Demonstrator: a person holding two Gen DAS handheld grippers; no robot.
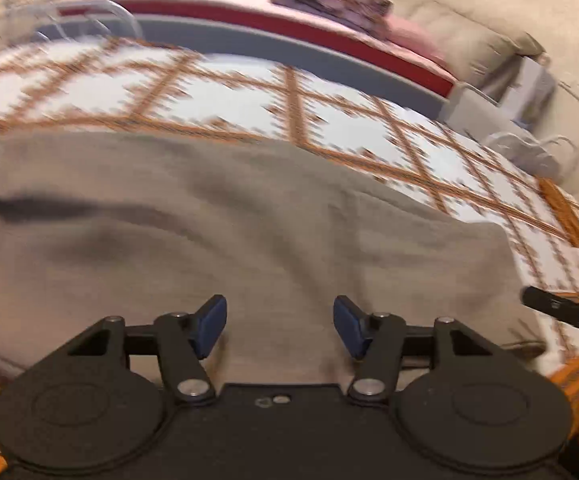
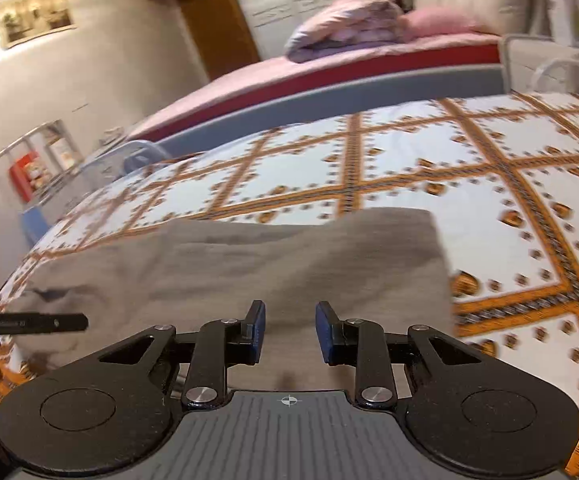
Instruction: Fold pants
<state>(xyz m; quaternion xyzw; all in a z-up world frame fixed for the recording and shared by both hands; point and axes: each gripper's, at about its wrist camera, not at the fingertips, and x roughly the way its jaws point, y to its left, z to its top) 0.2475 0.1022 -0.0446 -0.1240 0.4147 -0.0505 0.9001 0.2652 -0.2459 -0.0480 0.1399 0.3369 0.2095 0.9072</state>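
Grey-beige pants (image 1: 209,220) lie spread flat on a bedspread (image 1: 329,120) with a white and orange lattice pattern. My left gripper (image 1: 279,312) hovers over the near part of the cloth, blue pads apart with nothing between them. In the right wrist view the pants (image 2: 249,260) end in a straight edge on the right. My right gripper (image 2: 290,312) is over the pants' near edge, jaws apart by a narrow gap and empty. A black part of the other tool shows at the right edge (image 1: 561,308) and at the left edge (image 2: 29,324).
Behind the patterned bed stands a second bed (image 2: 329,76) with a pink sheet and a red mattress edge. A folded quilt (image 2: 345,28) lies on it. A metal rail (image 2: 21,152) is at the far left. The bedspread (image 2: 509,200) is bare to the right of the pants.
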